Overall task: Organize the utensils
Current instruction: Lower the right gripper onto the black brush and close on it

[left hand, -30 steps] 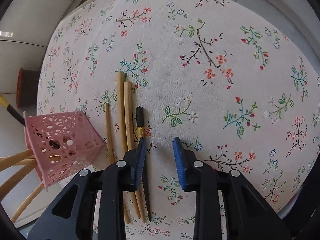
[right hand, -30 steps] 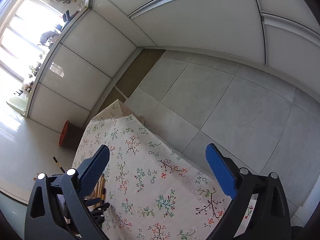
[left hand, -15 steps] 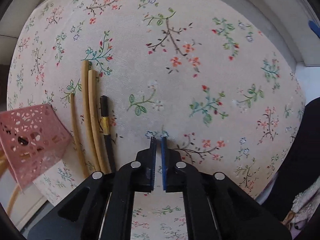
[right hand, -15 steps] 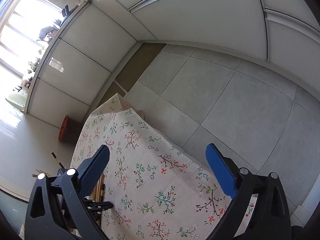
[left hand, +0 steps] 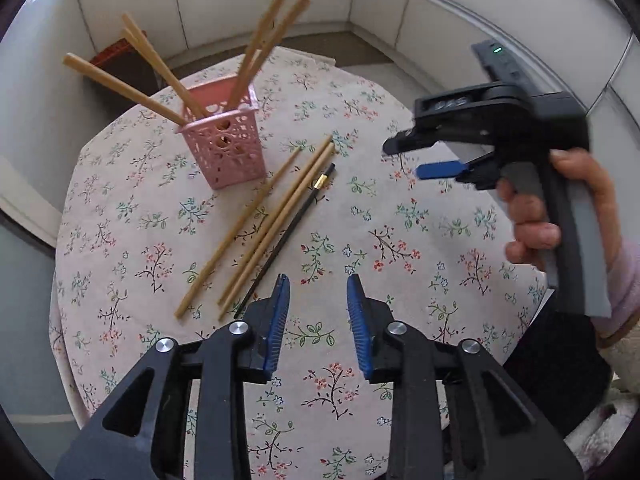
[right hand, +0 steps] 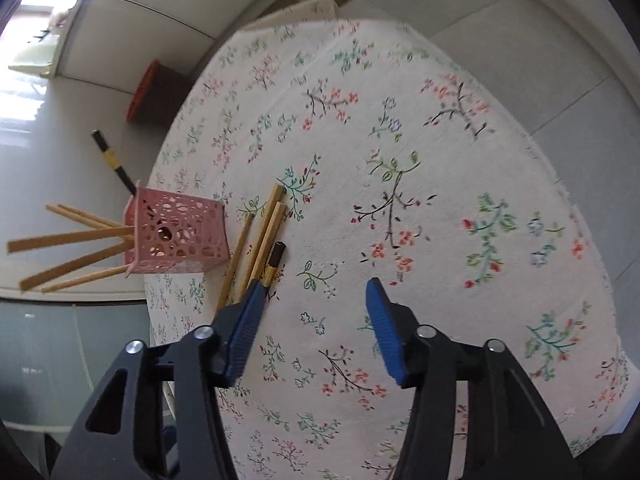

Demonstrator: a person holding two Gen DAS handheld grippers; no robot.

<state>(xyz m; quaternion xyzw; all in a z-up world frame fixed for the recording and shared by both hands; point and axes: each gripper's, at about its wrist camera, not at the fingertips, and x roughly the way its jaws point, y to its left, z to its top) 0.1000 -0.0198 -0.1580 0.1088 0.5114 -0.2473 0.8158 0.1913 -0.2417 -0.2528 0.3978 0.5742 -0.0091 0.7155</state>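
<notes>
Left hand-held gripper (left hand: 316, 312): jaws apart after just reopening, nothing between them, hanging above the flowered desk (left hand: 400, 240). Right hand-held gripper (right hand: 314, 320): jaws just narrowing from wide, part open, also gripping nothing; in the left view it sits out to the right in a hand (left hand: 560, 208).

Loose utensils: three bamboo chopsticks (left hand: 256, 228) plus one black chopstick (left hand: 288, 236), lying flat side by side, just beside the pink holder (left hand: 224, 144), which already carries several sticks.

Key relation: bundle lies ahead-left of both grippers. Its long axis runs diagonally from near the left gripper's left jaw up towards the holder. Left looks nearer in its own view, but the right gripper's left jaw sits right over the black stick's gold-banded end (right hand: 272, 268). Either could take it.
</notes>
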